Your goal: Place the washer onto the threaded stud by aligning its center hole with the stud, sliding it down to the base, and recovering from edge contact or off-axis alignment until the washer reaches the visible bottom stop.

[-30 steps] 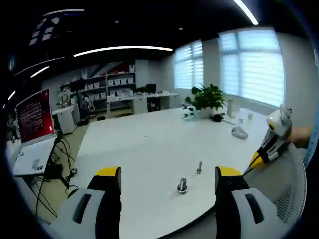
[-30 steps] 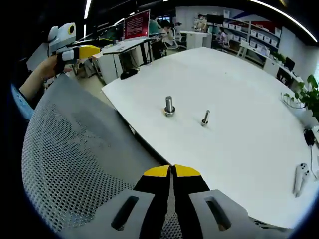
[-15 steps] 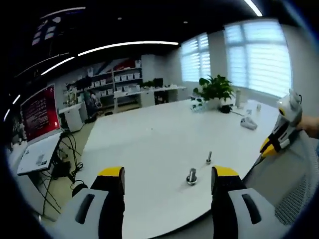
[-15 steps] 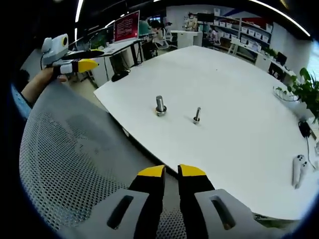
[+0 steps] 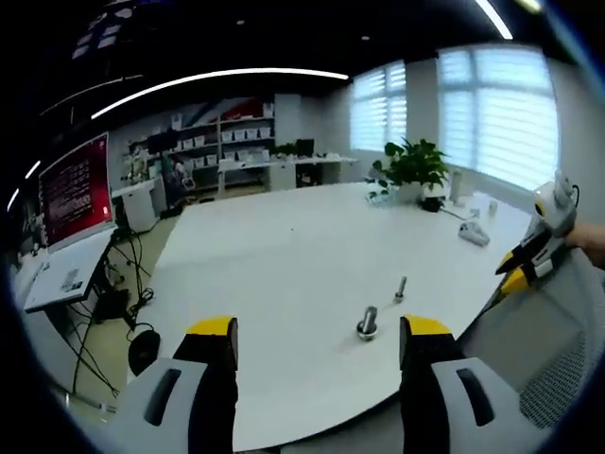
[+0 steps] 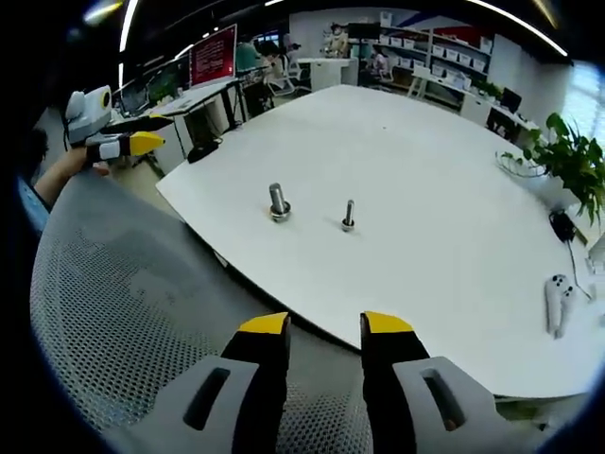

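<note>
Left tool (image 5: 317,329): jaws wide apart, nothing between them, held above the near edge of the white desk (image 5: 284,255). Right tool (image 6: 323,326): jaws parted with a clear gap, also empty, sitting over the grey mesh chair back (image 6: 123,312) just short of the desk edge.

On the desk, in the right gripper view: a thick threaded stud (image 6: 278,201) stands upright on a wider ring at its base (could be a washer or a nut, too small to tell). Just beside it, apart and not touching, is a thinner bolt (image 6: 348,216), also upright on a small base. Both are near the desk edge closest to the tools. In the left gripper view the thick stud (image 5: 368,323) sits between the left tool's jaw tips in the picture, and the thin bolt (image 5: 401,288) is a little beyond it.

I cannot pick out a separate loose washer anywhere on the desk.

Each tool shows up in the other's view: the right tool (image 5: 523,267) at the far right of the left gripper view, yellow tips slightly apart, held in a hand; the left tool (image 6: 128,144) at the upper left of the right gripper view, held in a hand (image 6: 66,163).

Elsewhere: a white controller (image 6: 555,304) lies on the desk well apart from the studs, and a potted plant (image 5: 412,172) stands at the far end. A red screen (image 5: 73,189) is on a side table, with blinds (image 5: 492,113) on the windows behind.
</note>
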`<state>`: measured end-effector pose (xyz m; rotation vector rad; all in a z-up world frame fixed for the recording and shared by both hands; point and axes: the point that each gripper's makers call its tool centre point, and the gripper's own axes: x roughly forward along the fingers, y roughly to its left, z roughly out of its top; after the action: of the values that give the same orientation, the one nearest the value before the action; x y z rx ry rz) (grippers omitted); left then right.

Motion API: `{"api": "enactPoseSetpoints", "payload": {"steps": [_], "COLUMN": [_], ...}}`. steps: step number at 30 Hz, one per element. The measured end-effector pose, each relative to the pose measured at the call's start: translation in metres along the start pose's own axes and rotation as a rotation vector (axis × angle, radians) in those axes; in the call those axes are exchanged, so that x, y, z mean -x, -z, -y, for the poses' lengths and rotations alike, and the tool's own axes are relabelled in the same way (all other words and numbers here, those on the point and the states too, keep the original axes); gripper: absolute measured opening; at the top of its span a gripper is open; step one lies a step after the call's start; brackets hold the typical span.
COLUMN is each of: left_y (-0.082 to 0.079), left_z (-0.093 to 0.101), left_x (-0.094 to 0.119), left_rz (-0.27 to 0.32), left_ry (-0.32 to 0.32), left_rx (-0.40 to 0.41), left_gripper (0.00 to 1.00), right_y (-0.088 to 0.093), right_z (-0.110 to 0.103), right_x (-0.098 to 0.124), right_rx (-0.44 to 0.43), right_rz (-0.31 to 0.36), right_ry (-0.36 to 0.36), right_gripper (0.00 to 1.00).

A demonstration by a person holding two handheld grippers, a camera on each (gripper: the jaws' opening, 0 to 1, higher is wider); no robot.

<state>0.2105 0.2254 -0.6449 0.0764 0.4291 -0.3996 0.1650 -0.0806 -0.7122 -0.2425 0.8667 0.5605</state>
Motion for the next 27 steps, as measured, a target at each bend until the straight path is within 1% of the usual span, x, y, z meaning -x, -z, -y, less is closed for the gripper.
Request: {"api": "enactPoseSetpoints", "payload": {"steps": [3, 13, 21, 23, 25, 27], "left_y": [0.002, 0.006, 0.003, 0.002, 0.002, 0.002], "left_z": [0.000, -0.001, -0.001, 0.000, 0.002, 0.004], "left_x": [-0.001, -0.002, 0.000, 0.001, 0.002, 0.003], "left_rz": [-0.014, -0.020, -0.007, -0.001, -0.003, -0.001], "left_ry": [0.001, 0.006, 0.001, 0.003, 0.007, 0.007], "left_rx": [0.000, -0.009, 0.000, 0.009, 0.012, 0.002], "left_gripper": [0.66, 0.65, 0.65, 0.65, 0.65, 0.65], "right_y": [-0.001, 0.000, 0.003, 0.004, 0.010, 0.011], "right_z": [0.000, 0.001, 0.001, -0.001, -0.003, -0.002], "right_x": [-0.001, 0.000, 0.000, 0.000, -0.001, -0.001], "right_rx": [0.002, -0.002, -0.009, -0.034, -0.057, -0.047], "right_rz": [-0.001, -0.002, -0.014, -0.015, -0.039, -0.050], "right_ry": [0.001, 0.006, 0.005, -0.003, -0.018, -0.011], "right_gripper": [0.32, 0.31, 0.30, 0.30, 0.30, 0.30]}}
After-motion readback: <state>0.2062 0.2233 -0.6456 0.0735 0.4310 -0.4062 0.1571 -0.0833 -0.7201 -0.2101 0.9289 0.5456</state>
